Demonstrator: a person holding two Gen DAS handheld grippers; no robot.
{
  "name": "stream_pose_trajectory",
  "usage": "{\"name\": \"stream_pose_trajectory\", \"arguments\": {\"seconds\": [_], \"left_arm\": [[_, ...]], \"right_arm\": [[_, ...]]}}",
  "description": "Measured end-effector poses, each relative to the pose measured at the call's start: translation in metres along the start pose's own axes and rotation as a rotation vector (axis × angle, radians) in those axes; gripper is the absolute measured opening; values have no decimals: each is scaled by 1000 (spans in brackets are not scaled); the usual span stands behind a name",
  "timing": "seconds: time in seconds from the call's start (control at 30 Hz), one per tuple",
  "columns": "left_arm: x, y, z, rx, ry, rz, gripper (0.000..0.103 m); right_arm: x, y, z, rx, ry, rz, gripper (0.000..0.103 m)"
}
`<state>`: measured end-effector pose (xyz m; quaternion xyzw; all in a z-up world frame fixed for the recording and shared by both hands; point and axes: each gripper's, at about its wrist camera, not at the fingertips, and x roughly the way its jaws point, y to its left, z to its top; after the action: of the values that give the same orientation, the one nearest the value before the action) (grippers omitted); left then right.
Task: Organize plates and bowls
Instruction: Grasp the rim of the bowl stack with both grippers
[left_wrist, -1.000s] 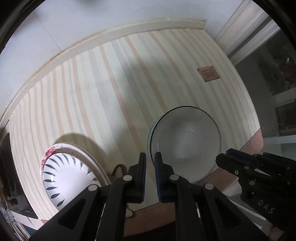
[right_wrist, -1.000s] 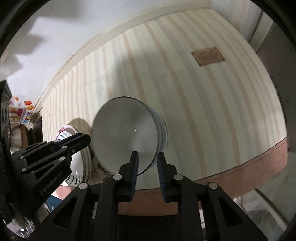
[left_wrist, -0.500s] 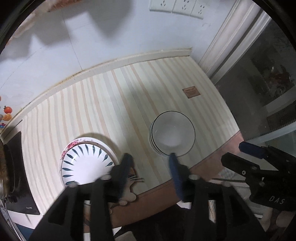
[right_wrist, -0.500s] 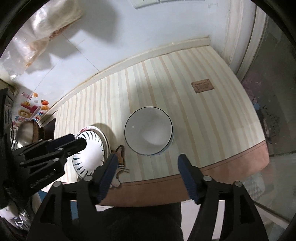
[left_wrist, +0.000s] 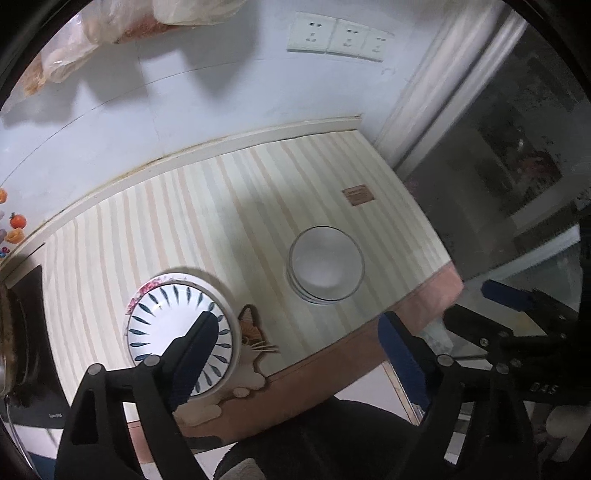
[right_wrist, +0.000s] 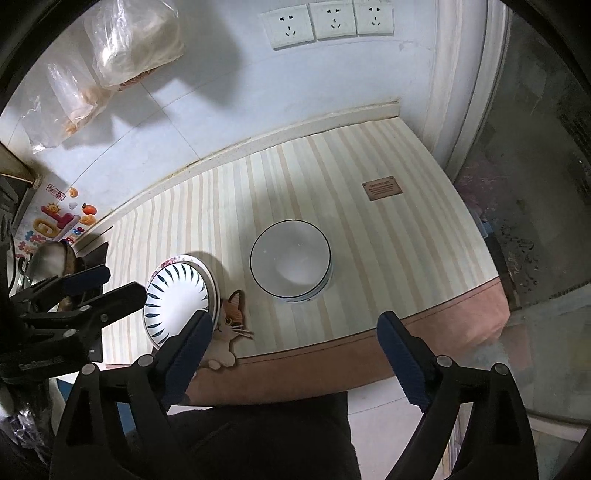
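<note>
The plain white bowl (right_wrist: 290, 263), dark-rimmed and nested in another beneath it, sits on the striped surface (right_wrist: 369, 236) near its front edge, to the right of a leaf-patterned bowl (right_wrist: 176, 295) resting on a floral-rimmed plate (left_wrist: 144, 291). A cat picture (right_wrist: 231, 325) lies between the two stacks, at the front edge. Both grippers hang above, well clear of the dishes: the left gripper (left_wrist: 295, 354) and the right gripper (right_wrist: 295, 350) each have their jaws opening wide with nothing between them.
</note>
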<state>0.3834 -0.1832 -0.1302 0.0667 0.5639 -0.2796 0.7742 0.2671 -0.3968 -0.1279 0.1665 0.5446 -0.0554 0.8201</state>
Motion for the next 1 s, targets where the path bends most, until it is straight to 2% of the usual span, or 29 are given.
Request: {"name": "stream_pose_trajectory", "arguments": {"seconds": [0.3, 0.63, 0.77, 0.87, 1.0], "left_arm": [[-4, -5, 6, 7, -3, -13, 92], [18, 0, 23, -35, 13, 14, 95], [46, 5, 35, -65, 45, 37, 95], [75, 10, 44, -94, 84, 47, 94], [123, 22, 56, -168, 160, 23, 94]], "right_arm": [[-6, -1, -1, -2, -4, 6, 95], [17, -14, 12, 20, 26, 38, 96], [39, -25, 20, 20, 45, 39, 97], [69, -37, 27, 32, 87, 71, 97], [119, -60, 35, 104, 147, 211, 97]]}}
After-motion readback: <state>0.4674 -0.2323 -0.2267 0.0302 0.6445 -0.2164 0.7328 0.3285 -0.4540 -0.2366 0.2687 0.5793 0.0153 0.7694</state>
